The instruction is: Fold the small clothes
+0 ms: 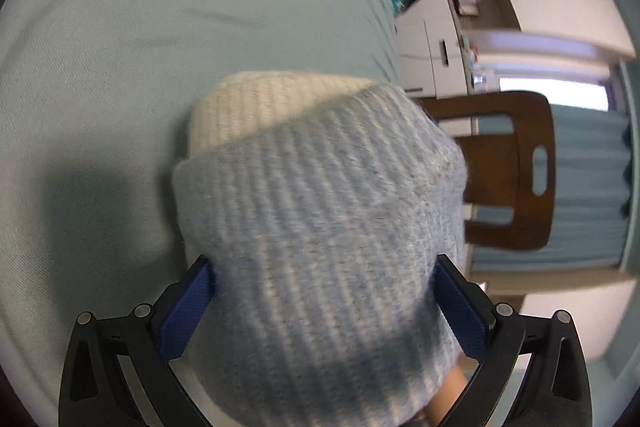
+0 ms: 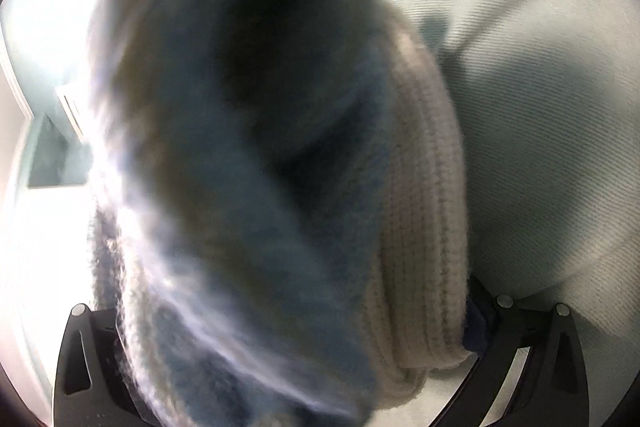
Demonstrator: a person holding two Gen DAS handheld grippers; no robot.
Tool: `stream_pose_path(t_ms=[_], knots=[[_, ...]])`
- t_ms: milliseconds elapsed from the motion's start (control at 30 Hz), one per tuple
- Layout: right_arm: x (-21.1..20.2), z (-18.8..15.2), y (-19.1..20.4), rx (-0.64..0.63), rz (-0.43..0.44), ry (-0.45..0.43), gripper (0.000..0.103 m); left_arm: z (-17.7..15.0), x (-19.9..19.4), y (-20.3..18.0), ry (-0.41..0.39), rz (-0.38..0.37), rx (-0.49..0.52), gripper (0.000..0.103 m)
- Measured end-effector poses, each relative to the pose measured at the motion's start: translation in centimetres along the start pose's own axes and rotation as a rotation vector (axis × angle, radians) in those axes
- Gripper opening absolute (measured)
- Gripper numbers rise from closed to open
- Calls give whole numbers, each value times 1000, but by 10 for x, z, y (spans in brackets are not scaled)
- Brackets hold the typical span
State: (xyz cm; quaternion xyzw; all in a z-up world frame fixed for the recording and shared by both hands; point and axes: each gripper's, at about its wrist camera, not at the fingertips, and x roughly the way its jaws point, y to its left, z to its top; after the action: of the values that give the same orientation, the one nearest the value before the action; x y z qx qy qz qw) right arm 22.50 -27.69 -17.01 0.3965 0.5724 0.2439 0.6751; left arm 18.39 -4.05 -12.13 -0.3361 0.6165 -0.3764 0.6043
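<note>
A thick knitted piece, pale blue with a cream ribbed end, fills the left wrist view above the pale green cloth surface. My left gripper holds it, its blue pads pressed against both sides of the bundle. A bit of a hand shows under the knit. In the right wrist view the same knit hangs blurred right against the lens, cream ribs on its right. My right gripper is wrapped by it; only the right fingertip pad shows, touching the cream part.
A brown wooden chair stands beyond the surface's right edge. White cabinets with clutter, a teal curtain and a bright window lie behind it. Pale wrinkled cloth spreads to the right in the right wrist view.
</note>
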Motion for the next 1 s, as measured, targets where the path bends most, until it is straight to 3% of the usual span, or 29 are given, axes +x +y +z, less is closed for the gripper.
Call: stream_pose_path(t_ms=[100,233,333,467,567,667,733,833,900,1000], knots=[[0,-2,25,-73,-39,-15,102,-2,-9,-27,4,9,155,103],[6,0,76,-200,-25,-21,102,13,-39,-35,-89,44,152,103],[36,9,109,-256,-25,-7,102,33,-83,-27,-215,67,116,103],[79,31,148,-317,-1,-41,102,46,-122,-9,-309,126,94,103],[108,48,154,-327,-15,-85,102,57,-131,20,-359,149,14,103],[131,61,135,-267,-96,-97,102,61,-126,42,-378,159,-69,103],[127,64,120,-203,-53,-115,102,63,-130,37,-372,151,-94,102],[103,61,113,-147,-69,-142,102,59,-140,21,-335,266,-58,102],[79,55,127,-209,-141,-206,102,49,-154,-6,-397,421,-4,103],[47,41,161,-303,-276,-376,102,29,-171,-47,-506,569,85,103]])
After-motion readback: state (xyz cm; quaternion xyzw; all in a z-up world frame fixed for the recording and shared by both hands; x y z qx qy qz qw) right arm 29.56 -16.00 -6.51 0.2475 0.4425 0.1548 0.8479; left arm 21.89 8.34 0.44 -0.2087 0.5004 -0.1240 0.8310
